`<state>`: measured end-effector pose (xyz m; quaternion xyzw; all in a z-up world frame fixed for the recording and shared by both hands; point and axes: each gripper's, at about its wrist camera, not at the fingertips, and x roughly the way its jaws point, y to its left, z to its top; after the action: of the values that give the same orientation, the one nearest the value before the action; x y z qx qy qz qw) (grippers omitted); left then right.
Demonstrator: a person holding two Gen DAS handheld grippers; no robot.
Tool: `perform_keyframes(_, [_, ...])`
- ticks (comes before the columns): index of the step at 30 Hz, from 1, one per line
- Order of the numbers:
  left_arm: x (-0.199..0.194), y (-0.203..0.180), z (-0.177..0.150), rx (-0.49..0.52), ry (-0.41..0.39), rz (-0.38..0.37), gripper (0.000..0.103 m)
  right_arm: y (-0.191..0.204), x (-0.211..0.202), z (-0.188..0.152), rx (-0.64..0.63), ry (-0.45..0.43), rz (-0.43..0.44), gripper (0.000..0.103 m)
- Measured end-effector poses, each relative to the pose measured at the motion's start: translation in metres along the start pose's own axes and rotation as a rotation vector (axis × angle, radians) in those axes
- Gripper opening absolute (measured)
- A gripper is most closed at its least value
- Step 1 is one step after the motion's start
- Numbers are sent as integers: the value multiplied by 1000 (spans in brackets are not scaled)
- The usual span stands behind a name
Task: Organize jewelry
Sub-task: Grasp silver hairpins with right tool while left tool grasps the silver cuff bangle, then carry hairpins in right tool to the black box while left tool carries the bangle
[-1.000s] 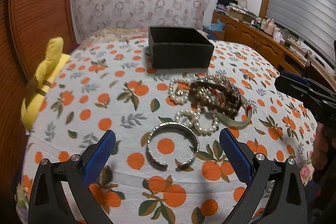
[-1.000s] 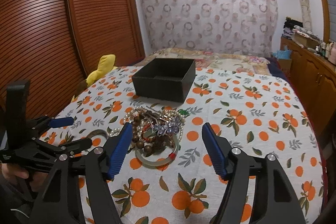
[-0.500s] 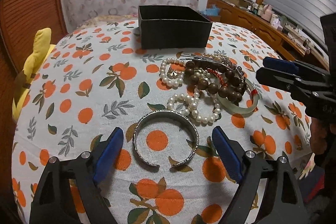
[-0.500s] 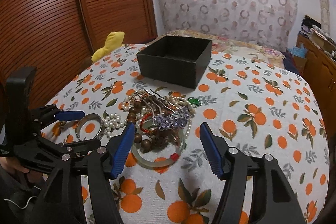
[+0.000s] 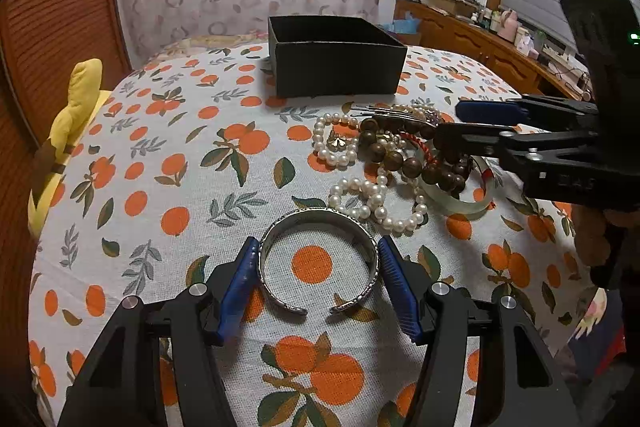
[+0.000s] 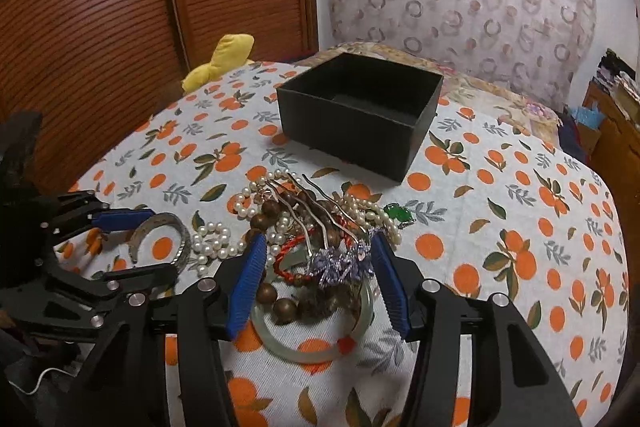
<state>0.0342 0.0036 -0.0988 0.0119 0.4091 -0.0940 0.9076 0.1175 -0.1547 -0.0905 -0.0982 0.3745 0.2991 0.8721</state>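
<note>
Left wrist view: left claw point(image 5: 318, 267) now narrowed against silver cuff point(image 5: 318, 261); right claw point(image 6: 318, 281) open.

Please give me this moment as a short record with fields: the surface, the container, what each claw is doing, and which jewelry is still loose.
surface: orange-print cloth
container: black box, open; nothing visible inside
left claw: pads against both sides of silver cuff bracelet, which lies on the cloth
right claw: open, around the tangled jewelry pile
loose: pearl bracelets, wooden beads, jade bangle, hairpins
</note>
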Motion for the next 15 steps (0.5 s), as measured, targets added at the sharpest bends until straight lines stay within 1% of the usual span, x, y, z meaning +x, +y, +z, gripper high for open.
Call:
perform_keyframes(5, [0,-3,-1,15,1,13,58,1,11,-1,-15,22,-37,47])
perform_keyframes(6, [0,-3,-1,14,0,13,58,2,11,-2,-21,23,-51,45])
perform_keyframes(7, [0,-3,-1,14,-1,13,58,2,10,-2,-24,22,-58,35])
perform_keyframes(9, [0,-3,-1,15,0,13,58,-1,8,-2,-24,20,-67,34])
perform_keyframes(11, [0,-3,-1,13,-1,12,58,-4,5,-3,-18,19,-57,32])
perform_keyframes(12, [0,-3,-1,12,-2,10,58,-6,3,-4,-21,16,-56,30])
perform_keyframes(13, [0,-3,-1,13,-1,12,58,-6,1,-4,-23,11,-59,24])
perform_keyframes(14, [0,-4,-1,12,-2,11,58,-7,-2,-4,-27,1,-60,20])
perform_keyframes(15, [0,-4,-1,12,-2,11,58,-7,-5,-3,-26,-3,-61,19])
